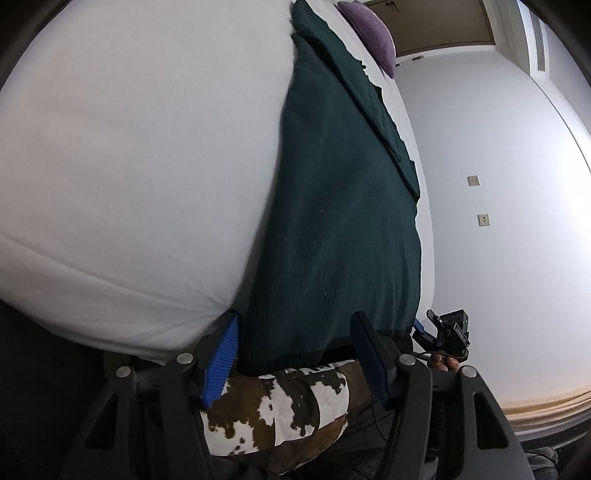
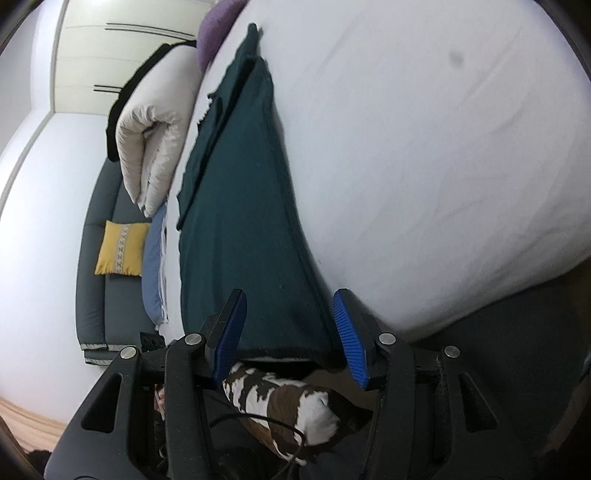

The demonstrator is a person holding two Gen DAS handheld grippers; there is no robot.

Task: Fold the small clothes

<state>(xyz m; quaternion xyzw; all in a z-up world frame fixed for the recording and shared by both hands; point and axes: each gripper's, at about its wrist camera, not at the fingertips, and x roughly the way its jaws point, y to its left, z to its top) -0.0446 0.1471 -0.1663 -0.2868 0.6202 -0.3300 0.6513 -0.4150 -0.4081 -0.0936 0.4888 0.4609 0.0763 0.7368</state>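
Observation:
A dark green garment (image 1: 343, 206) lies spread flat on the white bed (image 1: 140, 155), its near hem at the bed's edge. It also shows in the right wrist view (image 2: 243, 229), with a folded part along its far left side. My left gripper (image 1: 295, 343) is open, its blue pads on either side of the hem's left part. My right gripper (image 2: 290, 325) is open, its pads on either side of the hem's right part. Neither grips the cloth.
A purple cloth (image 1: 373, 29) lies at the bed's far end. A folded white duvet (image 2: 155, 140) and a blue pillow (image 2: 153, 273) sit left of the garment. A grey sofa with a yellow cushion (image 2: 120, 247) stands beyond. A brown-and-white patterned leg (image 1: 280, 406) is below.

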